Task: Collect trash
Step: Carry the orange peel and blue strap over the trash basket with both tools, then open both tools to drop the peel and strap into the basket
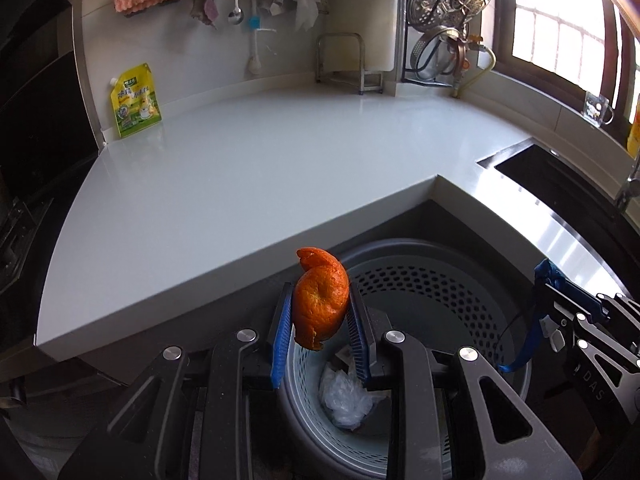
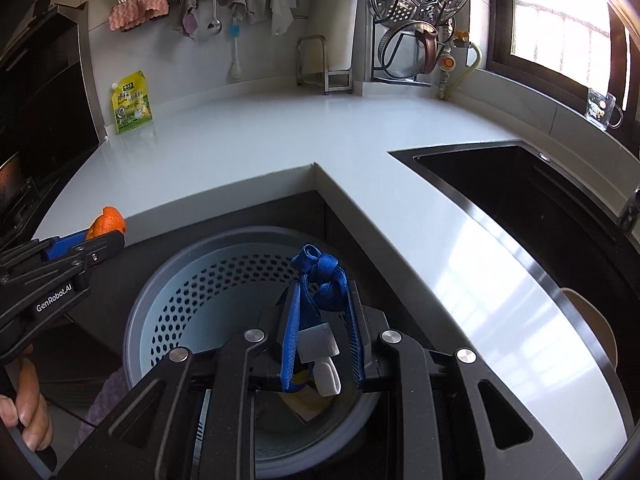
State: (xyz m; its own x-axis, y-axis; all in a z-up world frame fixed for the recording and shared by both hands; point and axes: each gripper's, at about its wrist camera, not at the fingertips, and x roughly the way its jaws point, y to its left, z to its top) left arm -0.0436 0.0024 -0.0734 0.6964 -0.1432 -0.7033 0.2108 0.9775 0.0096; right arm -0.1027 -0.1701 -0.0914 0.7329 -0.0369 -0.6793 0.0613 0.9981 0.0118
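Orange peel [image 1: 320, 300], a curled piece of citrus skin, is pinched upright between the blue pads of the left gripper [image 1: 320, 322], which hangs directly above the open mouth of the trash bin [image 1: 460, 280]. Both pads press the peel's sides, and its pointed top rises above the fingertips. The bin is a round grey container with a pale perforated inner basket; it stands on the floor in the inside corner of the L-shaped white countertop [image 1: 240, 184]. Crumpled clear plastic [image 1: 344, 396] lies at the bottom of the basket. The right gripper [image 2: 322, 320] is likewise positioned over the bin and is clamped on a knotted blue strap [image 2: 320, 276]; the knot sits above the fingertips, a white tag [image 2: 318, 344] hangs between the jaws, and a small white plastic piece [image 2: 328, 378] dangles below it. In the left wrist view the strap's loop trails down from the right gripper at the frame's right edge. In the right wrist view the left gripper appears at the left edge with the peel protruding from its tip, and a person's fingers [image 2: 28, 412] wrap its handle. A yellow-green pouch [image 1: 136, 100] stands against the back wall at the countertop's far left. A dark sink [image 2: 540, 208] is recessed in the right section of the countertop.
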